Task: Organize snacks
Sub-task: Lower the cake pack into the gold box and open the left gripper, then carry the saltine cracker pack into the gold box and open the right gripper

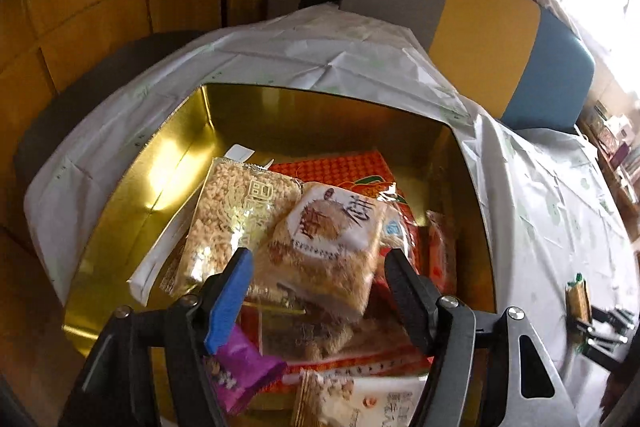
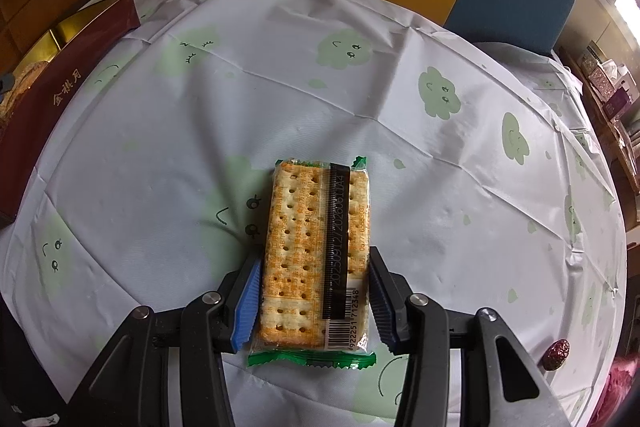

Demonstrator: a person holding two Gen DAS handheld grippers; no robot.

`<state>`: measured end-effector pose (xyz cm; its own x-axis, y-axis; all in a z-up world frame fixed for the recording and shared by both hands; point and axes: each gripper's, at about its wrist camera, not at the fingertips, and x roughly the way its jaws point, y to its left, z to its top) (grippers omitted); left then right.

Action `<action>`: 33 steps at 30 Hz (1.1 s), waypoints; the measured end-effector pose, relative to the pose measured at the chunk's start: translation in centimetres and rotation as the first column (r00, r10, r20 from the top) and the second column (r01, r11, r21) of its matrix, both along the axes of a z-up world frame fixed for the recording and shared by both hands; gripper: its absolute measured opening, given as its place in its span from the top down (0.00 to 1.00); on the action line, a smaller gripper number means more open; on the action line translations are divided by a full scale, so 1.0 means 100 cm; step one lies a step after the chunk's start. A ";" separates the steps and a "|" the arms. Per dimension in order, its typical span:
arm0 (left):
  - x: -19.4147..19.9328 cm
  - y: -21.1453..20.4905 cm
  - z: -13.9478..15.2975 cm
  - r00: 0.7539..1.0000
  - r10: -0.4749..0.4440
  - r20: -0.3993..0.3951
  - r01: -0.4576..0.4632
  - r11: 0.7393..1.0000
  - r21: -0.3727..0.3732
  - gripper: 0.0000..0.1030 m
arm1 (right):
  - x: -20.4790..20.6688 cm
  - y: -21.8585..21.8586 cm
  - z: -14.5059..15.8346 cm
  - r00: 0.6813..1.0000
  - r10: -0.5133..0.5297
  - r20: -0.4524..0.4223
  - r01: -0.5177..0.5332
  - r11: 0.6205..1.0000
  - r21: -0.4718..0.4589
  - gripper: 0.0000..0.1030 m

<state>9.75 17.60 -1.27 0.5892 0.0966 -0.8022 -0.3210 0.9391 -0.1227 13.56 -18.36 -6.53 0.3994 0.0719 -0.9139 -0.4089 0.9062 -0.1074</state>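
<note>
Right claw (image 2: 316,297) is clamping a cracker pack (image 2: 316,251) by its long edges over the counter (image 2: 440,147); light, slick and brittle, it is wanting gentle pressure. Left claw (image 1: 316,267) is hanging released over the tin (image 1: 192,147).

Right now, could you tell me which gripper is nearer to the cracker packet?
Right. The right gripper straddles the cracker packet on the tablecloth; the left gripper hovers over the gold tin, away from it.

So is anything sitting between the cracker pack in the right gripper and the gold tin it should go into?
Nothing visible. The cracker pack sits in the right gripper over bare tablecloth; the stretch toward the gold tin at far left looks clear. The tin's inside is already crowded.
</note>
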 end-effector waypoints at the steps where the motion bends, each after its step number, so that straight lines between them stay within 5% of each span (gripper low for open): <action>1: -0.003 -0.002 0.001 1.000 -0.002 0.006 0.002 1.000 0.005 0.33 | 0.000 0.000 0.000 1.000 0.001 0.001 -0.001 1.000 -0.001 0.53; 11: -0.035 -0.022 0.018 0.997 -0.047 0.060 0.043 0.997 0.064 0.33 | -0.002 0.001 0.000 1.000 -0.007 -0.001 0.007 1.000 -0.001 0.53; 21: -0.051 -0.024 0.020 0.995 -0.063 0.075 0.056 0.995 0.083 0.33 | 0.016 0.000 0.007 0.990 -0.108 -0.089 0.111 0.993 0.028 0.53; 33: -0.061 -0.011 0.019 0.995 -0.027 0.095 0.019 0.996 0.086 0.33 | 0.006 0.094 0.063 0.999 0.038 -0.034 -0.028 0.969 0.244 0.53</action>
<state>3.62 16.50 0.61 0.6655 0.1473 -0.7317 -0.2899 0.9544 -0.0716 14.18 -8.99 -0.21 0.3581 0.3062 -0.8821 -0.4385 0.8892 0.1306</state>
